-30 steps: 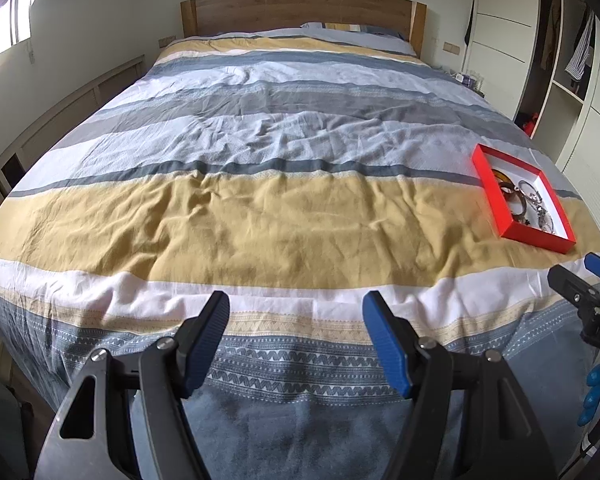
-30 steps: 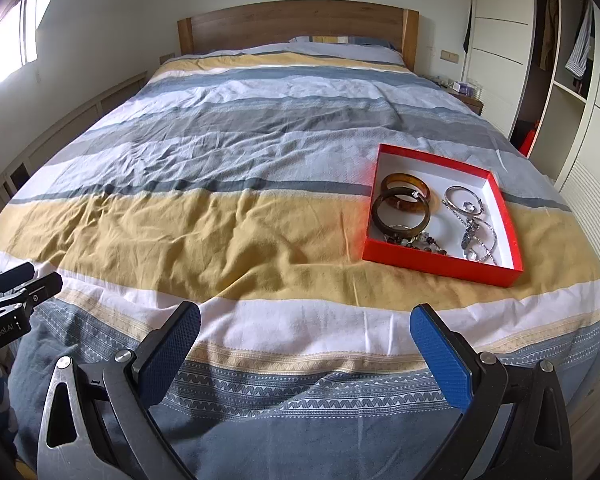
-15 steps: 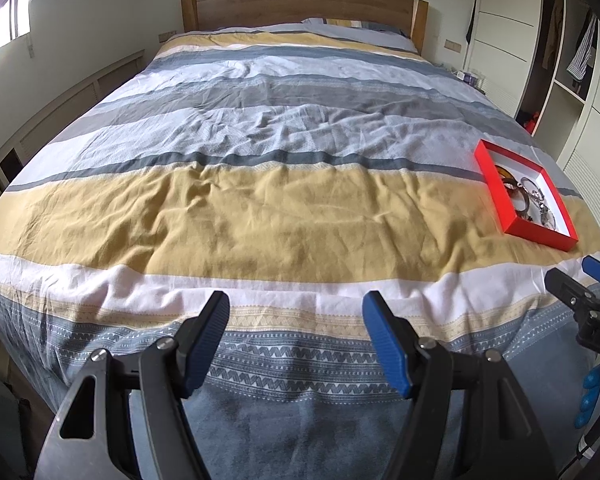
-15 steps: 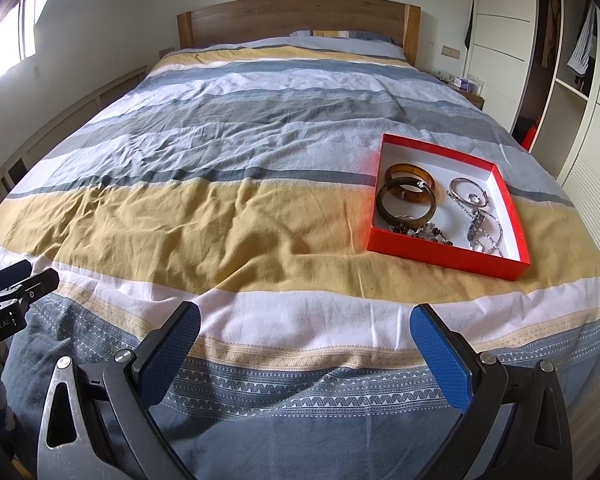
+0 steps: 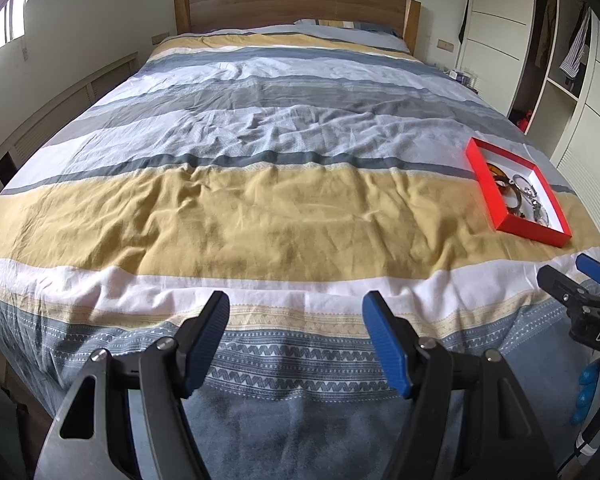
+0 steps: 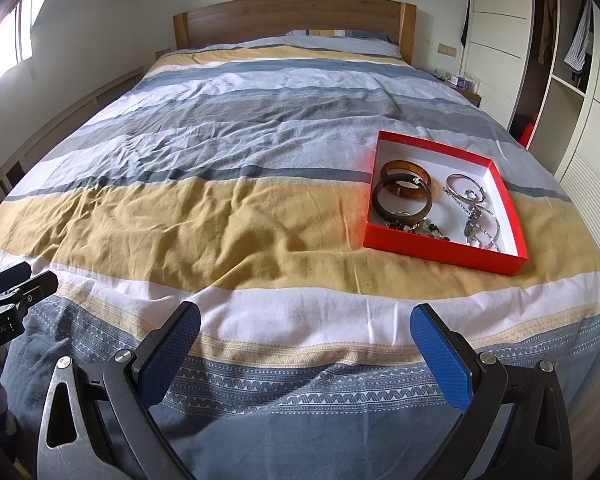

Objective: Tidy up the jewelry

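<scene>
- Right tool (image 6: 305,322) hangs over the foot of the bed, blue-padded fingers (image 6: 438,354) spread wide, gripping nothing.
- Left tool (image 5: 296,314) sits off to its side at the same edge, fingers parted and empty too; each tool pokes into the margin of the other's view.
- Straight ahead of both: the rumpled striped duvet in yellow, white, grey and blue (image 6: 228,216), with nothing lying between the right tool and the box.
- The shallow red cardboard box with a white inside (image 6: 436,246) rests on the yellow stripe, toward the bed's right side, well ahead of the right tool.
- Inside it, two brown amber-like bangles (image 6: 402,196) overlap at the left, silver chain bracelets (image 6: 474,210) tangle at the right, and a small beaded piece (image 6: 424,229) sits against the near wall.
- Further out: wooden headboard (image 6: 292,20) at the far wall, white wardrobe with open shelves (image 6: 556,92) along the right, and a window (image 6: 8,44) on the left.
</scene>
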The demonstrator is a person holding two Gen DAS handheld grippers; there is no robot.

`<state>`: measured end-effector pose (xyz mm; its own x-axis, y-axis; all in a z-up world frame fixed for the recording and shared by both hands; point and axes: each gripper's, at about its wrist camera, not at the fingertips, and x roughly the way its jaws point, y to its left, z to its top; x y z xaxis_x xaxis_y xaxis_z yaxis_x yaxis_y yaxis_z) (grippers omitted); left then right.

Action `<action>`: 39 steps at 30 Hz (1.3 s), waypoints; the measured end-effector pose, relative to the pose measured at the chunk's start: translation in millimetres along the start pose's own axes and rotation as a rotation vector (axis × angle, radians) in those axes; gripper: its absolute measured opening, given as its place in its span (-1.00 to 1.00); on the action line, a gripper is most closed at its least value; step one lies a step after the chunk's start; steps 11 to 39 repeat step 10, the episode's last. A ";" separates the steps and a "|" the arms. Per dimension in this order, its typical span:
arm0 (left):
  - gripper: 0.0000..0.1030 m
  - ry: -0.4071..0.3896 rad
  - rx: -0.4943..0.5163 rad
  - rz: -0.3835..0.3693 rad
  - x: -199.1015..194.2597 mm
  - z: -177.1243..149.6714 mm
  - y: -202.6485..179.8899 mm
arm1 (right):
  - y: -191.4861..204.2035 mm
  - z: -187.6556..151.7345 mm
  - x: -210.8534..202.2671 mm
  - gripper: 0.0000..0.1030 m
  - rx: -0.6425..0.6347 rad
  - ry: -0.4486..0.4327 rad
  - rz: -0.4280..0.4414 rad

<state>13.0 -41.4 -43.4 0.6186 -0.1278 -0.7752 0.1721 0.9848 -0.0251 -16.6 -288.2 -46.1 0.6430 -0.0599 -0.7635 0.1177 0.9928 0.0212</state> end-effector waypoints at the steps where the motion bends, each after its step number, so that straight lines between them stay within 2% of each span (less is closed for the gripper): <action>1: 0.31 -0.001 0.001 0.000 -0.3 -0.2 -0.3 | -0.4 -0.4 0.2 0.99 0.001 0.001 -0.001; 39: 0.31 -0.003 0.001 -0.005 -1.1 -0.4 -0.9 | -1.2 -1.7 0.3 0.99 0.010 0.003 -0.006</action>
